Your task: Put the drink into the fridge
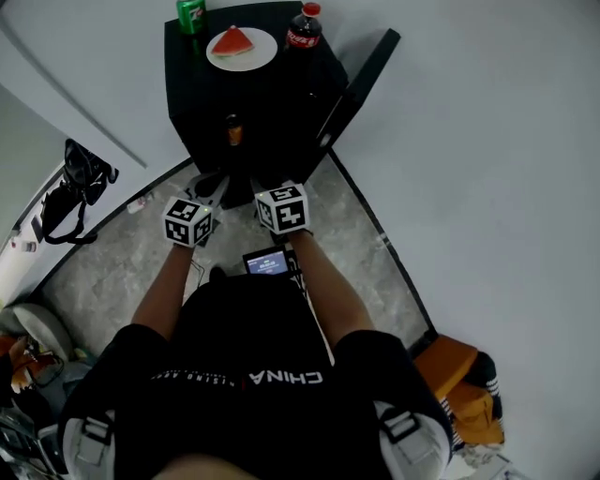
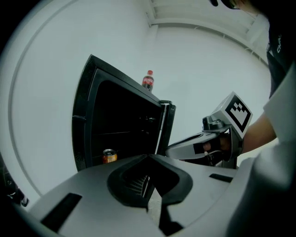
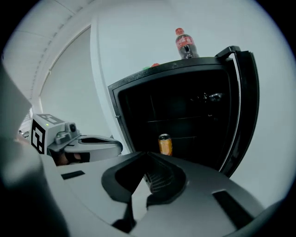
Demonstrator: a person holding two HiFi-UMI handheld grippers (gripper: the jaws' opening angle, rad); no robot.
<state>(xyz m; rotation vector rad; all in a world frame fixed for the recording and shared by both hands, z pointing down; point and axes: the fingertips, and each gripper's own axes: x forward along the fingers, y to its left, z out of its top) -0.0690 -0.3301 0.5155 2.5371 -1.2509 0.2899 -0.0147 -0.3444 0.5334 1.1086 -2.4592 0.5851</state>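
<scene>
A small black fridge (image 1: pixel 281 103) stands open, its door (image 1: pixel 361 80) swung out to the right. An orange drink can (image 1: pixel 232 131) stands upright on a shelf inside, also visible in the left gripper view (image 2: pixel 109 156) and the right gripper view (image 3: pixel 165 144). A cola bottle (image 1: pixel 304 28) stands on the fridge top. My left gripper (image 2: pixel 149 158) and right gripper (image 3: pixel 147 156) hover side by side in front of the opening, short of the can. Both are shut with nothing between their jaws.
The fridge top also carries a green can (image 1: pixel 191 14) and a white plate (image 1: pixel 267 52) with a watermelon slice (image 1: pixel 232 42). A black bag (image 1: pixel 80 183) lies on the floor at left and an orange bag (image 1: pixel 459 375) at lower right. White walls flank the fridge.
</scene>
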